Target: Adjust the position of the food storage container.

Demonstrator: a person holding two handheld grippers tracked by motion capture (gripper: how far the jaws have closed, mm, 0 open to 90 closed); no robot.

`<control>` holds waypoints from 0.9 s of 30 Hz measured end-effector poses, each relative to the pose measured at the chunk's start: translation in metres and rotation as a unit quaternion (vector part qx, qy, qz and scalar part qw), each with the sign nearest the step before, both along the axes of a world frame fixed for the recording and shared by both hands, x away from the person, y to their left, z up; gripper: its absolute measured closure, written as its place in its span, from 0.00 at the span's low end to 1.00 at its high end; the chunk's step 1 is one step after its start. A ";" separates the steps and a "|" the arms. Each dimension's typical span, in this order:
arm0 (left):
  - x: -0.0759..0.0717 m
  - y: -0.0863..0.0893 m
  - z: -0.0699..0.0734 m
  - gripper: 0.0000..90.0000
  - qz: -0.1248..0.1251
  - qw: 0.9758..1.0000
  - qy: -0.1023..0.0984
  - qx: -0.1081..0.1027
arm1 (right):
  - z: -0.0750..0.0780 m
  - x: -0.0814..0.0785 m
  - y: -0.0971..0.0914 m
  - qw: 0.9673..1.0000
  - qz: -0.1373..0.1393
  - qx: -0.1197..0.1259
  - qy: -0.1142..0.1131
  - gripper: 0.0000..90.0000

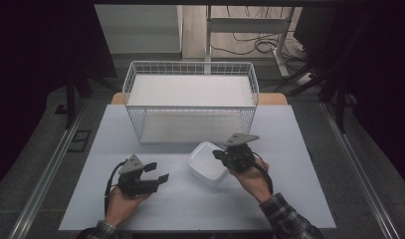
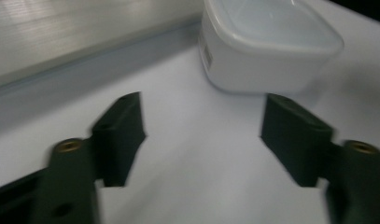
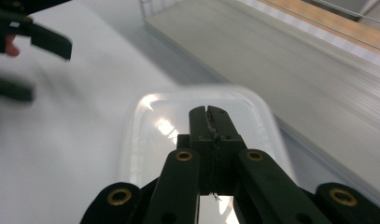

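Container (image 1: 206, 163), white plastic, rounded corners, glossy lid

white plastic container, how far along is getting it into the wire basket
Done: nothing yet; the lidded white plastic container sits on the table, in front of the white wire basket. In hand: the right tongs hover shut above its lid; the left tongs stand open beside it, holding nothing. Left: probably grasping and moving it.

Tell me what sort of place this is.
Probably a lab or workshop set up for recording, not a home. A plain white table holds just a wire basket and a white lidded container; loose cables trail across the floor behind, and dark screens flank the workspace.
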State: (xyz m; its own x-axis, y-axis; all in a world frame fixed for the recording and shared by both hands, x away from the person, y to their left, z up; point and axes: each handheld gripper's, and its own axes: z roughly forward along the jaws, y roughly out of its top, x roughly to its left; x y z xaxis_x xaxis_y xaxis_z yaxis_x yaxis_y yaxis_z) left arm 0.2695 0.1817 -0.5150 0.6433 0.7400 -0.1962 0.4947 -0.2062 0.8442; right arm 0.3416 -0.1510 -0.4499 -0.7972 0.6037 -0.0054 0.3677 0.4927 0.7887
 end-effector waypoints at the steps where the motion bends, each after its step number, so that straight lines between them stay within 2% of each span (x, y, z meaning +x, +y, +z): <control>1: 0.007 0.000 0.000 0.42 0.000 1.000 0.006 -0.009 | 0.000 0.000 0.000 1.000 0.000 0.000 0.000 0.99; 4: 0.033 -0.008 -0.003 0.62 0.002 1.000 0.005 0.005 | -0.006 -0.009 -0.032 0.999 -0.033 0.014 -0.002 0.99; 5: 0.039 -0.011 -0.003 0.72 0.001 1.000 0.004 0.008 | -0.013 -0.011 -0.046 0.998 -0.051 0.025 0.007 0.99; 6: 0.046 -0.016 -0.003 0.77 -0.001 1.000 0.003 0.014 | -0.017 -0.012 -0.051 0.998 -0.059 0.031 0.017 0.99; 8: 0.059 -0.027 -0.004 0.87 -0.009 1.000 -0.003 0.018 | -0.025 -0.012 -0.060 0.997 -0.070 0.025 0.035 0.99; 10: 0.068 -0.038 -0.004 0.92 -0.013 1.000 -0.006 0.013 | -0.031 -0.011 -0.062 0.996 -0.079 0.015 0.041 0.99; 11: 0.072 -0.044 -0.005 0.94 -0.019 1.000 -0.008 0.018 | -0.034 -0.010 -0.062 0.996 -0.083 0.010 0.045 0.99; 13: 0.079 -0.058 -0.007 0.96 -0.023 0.999 -0.012 0.026 | -0.039 -0.008 -0.060 0.995 -0.089 0.001 0.053 0.99; 15: 0.083 -0.066 -0.010 0.97 -0.027 0.999 -0.007 0.021 | -0.044 -0.005 -0.058 0.994 -0.090 0.000 0.063 0.99; 16: 0.083 -0.069 -0.011 0.97 -0.031 0.999 -0.004 0.022 | -0.047 -0.004 -0.056 0.994 -0.088 -0.001 0.068 0.98; 19: 0.076 -0.075 -0.012 0.99 -0.040 0.998 -0.003 0.052 | -0.052 -0.003 -0.050 0.994 -0.085 -0.007 0.073 0.98; 21: 0.072 -0.074 -0.010 0.99 -0.042 0.998 0.006 0.047 | -0.053 -0.002 -0.047 0.994 -0.083 -0.011 0.070 0.98; 23: 0.064 -0.072 -0.008 0.99 -0.050 0.997 0.012 0.054 | -0.054 -0.001 -0.047 0.993 -0.083 0.002 0.082 0.98; 27: 0.046 -0.070 -0.006 0.99 -0.052 0.996 0.017 0.069 | -0.054 0.000 -0.045 0.993 -0.079 0.011 0.086 0.98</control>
State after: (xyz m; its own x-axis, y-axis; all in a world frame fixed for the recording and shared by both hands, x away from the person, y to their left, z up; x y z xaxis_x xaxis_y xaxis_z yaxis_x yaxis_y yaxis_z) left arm 0.3152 0.1114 -0.5208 0.7127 0.6909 -0.1215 0.4931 -0.3702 0.7873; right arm 0.3420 -0.1955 -0.5040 -0.6811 0.7192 0.1374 0.5686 0.4013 0.7181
